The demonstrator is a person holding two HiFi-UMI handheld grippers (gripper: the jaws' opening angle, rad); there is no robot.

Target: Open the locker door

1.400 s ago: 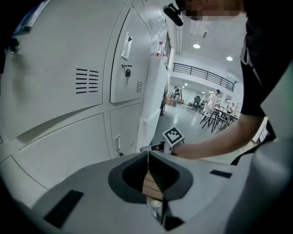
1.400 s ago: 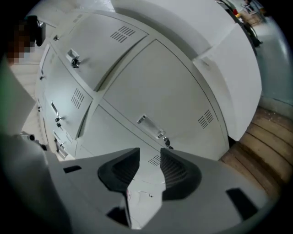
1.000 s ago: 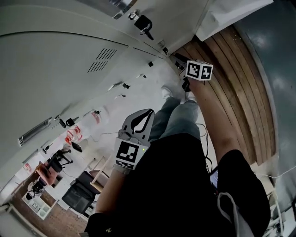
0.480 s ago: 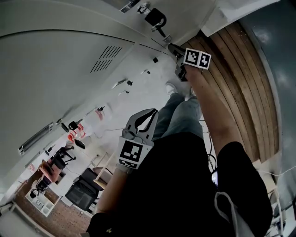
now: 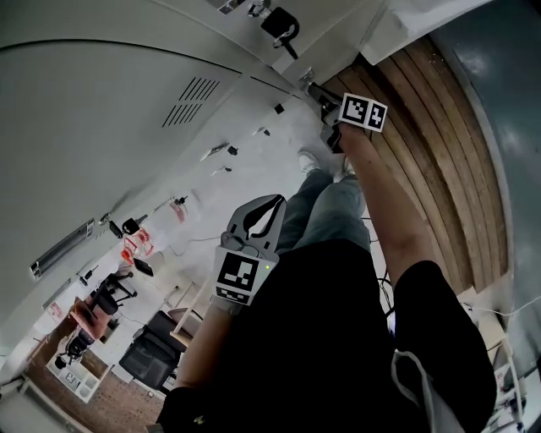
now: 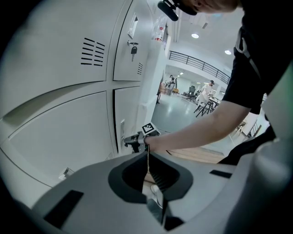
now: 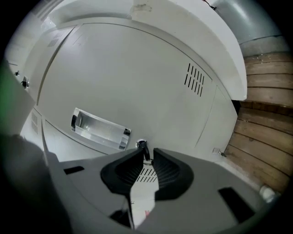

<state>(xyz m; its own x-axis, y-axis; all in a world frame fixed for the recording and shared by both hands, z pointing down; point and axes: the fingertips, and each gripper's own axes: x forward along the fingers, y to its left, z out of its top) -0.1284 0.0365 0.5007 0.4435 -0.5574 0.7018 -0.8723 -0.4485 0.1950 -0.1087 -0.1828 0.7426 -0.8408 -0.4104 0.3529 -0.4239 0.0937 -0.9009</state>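
Observation:
The grey locker door (image 7: 151, 82) fills the right gripper view, with vent slots (image 7: 194, 80) and a recessed metal handle (image 7: 98, 129). A small dark key (image 7: 143, 148) sticks out of its lock. My right gripper (image 7: 147, 155) is right at it and its jaws are closing, the key standing between the tips with a slim gap on its right side. In the head view the right gripper (image 5: 321, 96) reaches low against the locker row. My left gripper (image 5: 272, 203) hangs back by the person's waist, shut and empty; its tips (image 6: 147, 153) meet.
Wooden floorboards (image 5: 439, 144) run along the foot of the lockers. A black padlock (image 5: 281, 24) hangs on a neighbouring door. The person's legs and shoes (image 5: 330, 203) stand beside the lockers. Office chairs and desks (image 5: 148, 355) lie farther down the hall.
The right gripper moved in to the low locker's lock over the last second and has stayed there. The left gripper has hardly moved.

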